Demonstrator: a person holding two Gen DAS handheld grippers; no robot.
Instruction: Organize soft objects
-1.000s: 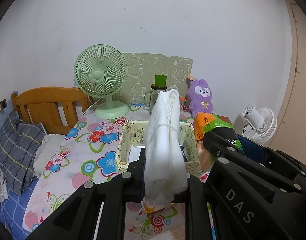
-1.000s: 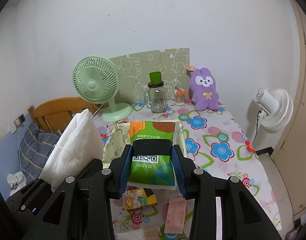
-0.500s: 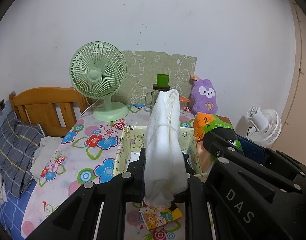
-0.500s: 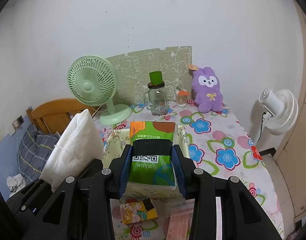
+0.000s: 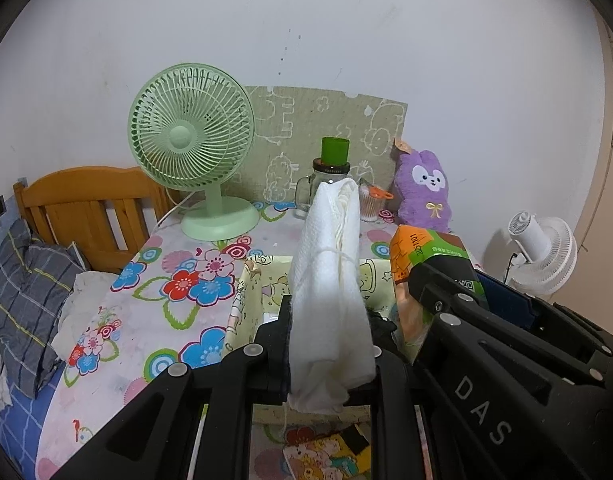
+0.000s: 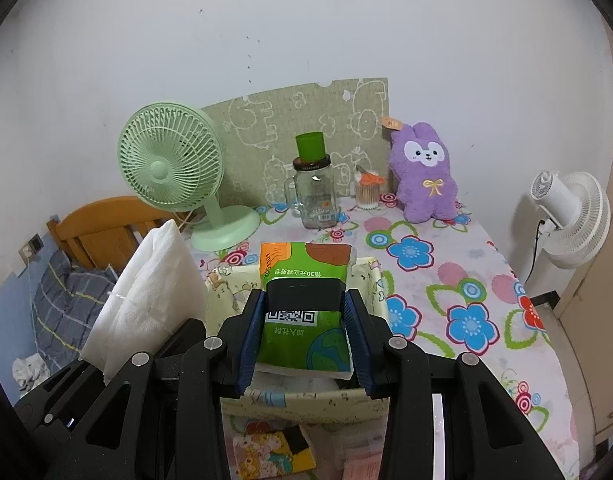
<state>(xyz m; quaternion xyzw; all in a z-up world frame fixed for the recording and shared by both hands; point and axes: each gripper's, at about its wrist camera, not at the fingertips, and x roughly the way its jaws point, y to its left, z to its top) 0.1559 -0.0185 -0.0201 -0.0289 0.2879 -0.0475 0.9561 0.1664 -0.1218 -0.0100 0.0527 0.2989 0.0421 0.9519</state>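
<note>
My left gripper [image 5: 330,344] is shut on a white folded cloth bundle [image 5: 330,292] tied with thread, which stands up between the jaws; the same cloth bundle [image 6: 146,300] shows at the left of the right wrist view. My right gripper [image 6: 304,320] is shut on a green and orange tissue pack [image 6: 302,296], its blue pads pressing both sides; the tissue pack [image 5: 430,264] also shows beside the cloth. Both grippers hover above a pale yellow fabric basket [image 6: 226,284] on the flowered table; the basket [image 5: 250,280] lies directly under the cloth.
Behind the basket stand a green desk fan [image 6: 174,172], a glass jar [image 6: 314,196] with a green cup on top, a small cotton-swab container [image 6: 368,192] and a purple plush rabbit [image 6: 424,176]. A cartoon-print card [image 6: 272,454] lies near the front edge. A white fan [image 6: 570,216] stands right; a bed [image 5: 30,292] lies left.
Both grippers have moved forward toward the back of the table with their loads; the basket now lies closer beneath them and the fan, jar and rabbit look larger.
</note>
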